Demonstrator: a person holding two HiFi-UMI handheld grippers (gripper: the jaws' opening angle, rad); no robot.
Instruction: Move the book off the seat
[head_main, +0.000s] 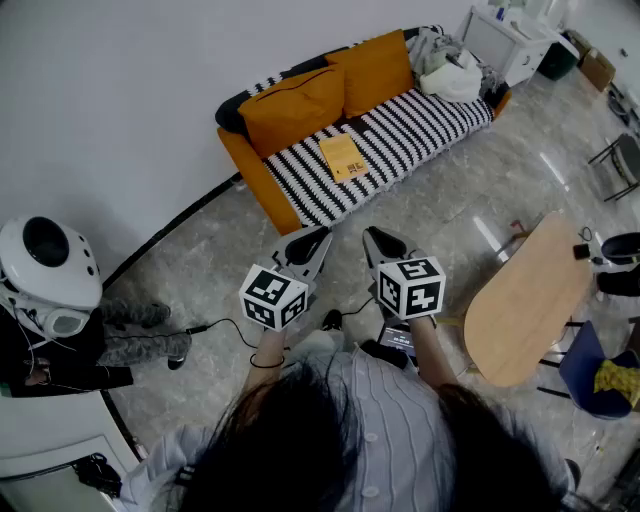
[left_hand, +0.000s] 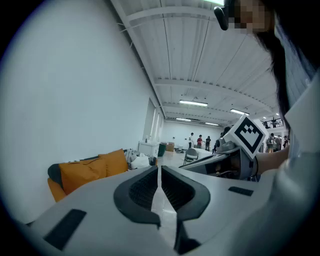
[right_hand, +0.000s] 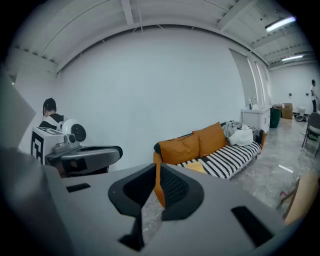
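Person's hair at bottom, left tongs and right tongs both closed, empty, book well ahead on striped sofa

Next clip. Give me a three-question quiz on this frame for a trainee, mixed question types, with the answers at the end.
1. Where does the yellow book lie?
2. True or false: the left gripper and the right gripper both have their jaws wide apart.
3. How many orange cushions sit on the sofa? A one, B two, C four.
Key: 1. Flat on the sofa's striped seat, in front of the cushions. 2. False: both are shut, with nothing between the jaws. 3. B.
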